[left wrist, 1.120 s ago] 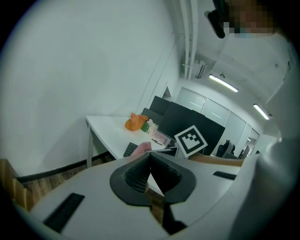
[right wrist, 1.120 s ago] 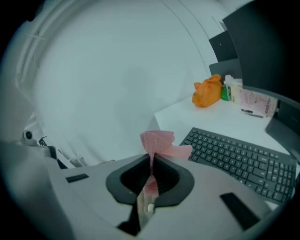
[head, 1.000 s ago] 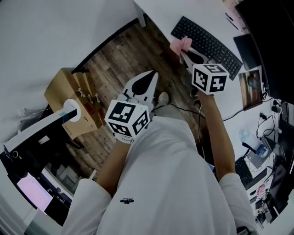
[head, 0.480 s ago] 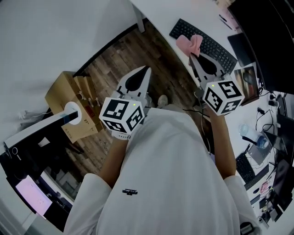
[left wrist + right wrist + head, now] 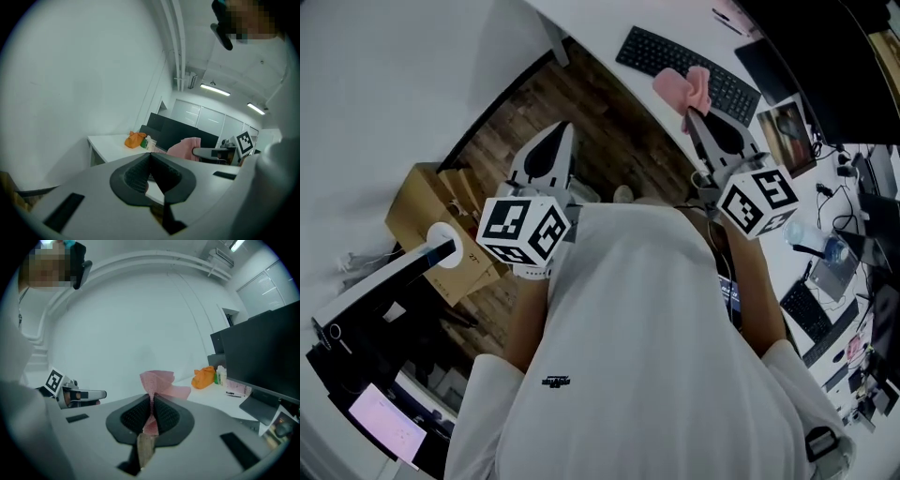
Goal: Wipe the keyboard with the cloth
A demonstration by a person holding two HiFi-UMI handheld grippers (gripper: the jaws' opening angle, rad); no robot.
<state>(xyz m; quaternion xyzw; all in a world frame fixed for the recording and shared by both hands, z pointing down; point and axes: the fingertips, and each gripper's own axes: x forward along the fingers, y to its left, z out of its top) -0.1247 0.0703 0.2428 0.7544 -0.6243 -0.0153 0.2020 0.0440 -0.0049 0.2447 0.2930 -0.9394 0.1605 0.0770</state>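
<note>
A black keyboard (image 5: 661,53) lies on the white desk (image 5: 609,19) at the top of the head view. My right gripper (image 5: 692,116) is shut on a pink cloth (image 5: 682,86), which hangs over the keyboard's near edge; the same cloth (image 5: 157,385) sticks up between the jaws in the right gripper view. My left gripper (image 5: 559,131) hovers over the wooden floor, left of the desk, shut with nothing in it. The left gripper view shows the pink cloth (image 5: 183,147) and the right gripper (image 5: 213,153) ahead.
A dark monitor (image 5: 853,56) and a photo-like card (image 5: 787,127) stand right of the keyboard. An orange bundle (image 5: 205,377) and small bottles sit farther along the desk. A cardboard box (image 5: 431,211) stands on the floor (image 5: 534,103) at left. Cables and gadgets crowd the right side.
Both grippers have shifted within the head view as the camera turned. The right gripper, still holding the cloth, now sits at the keyboard's near edge; the left moved left over the floor.
</note>
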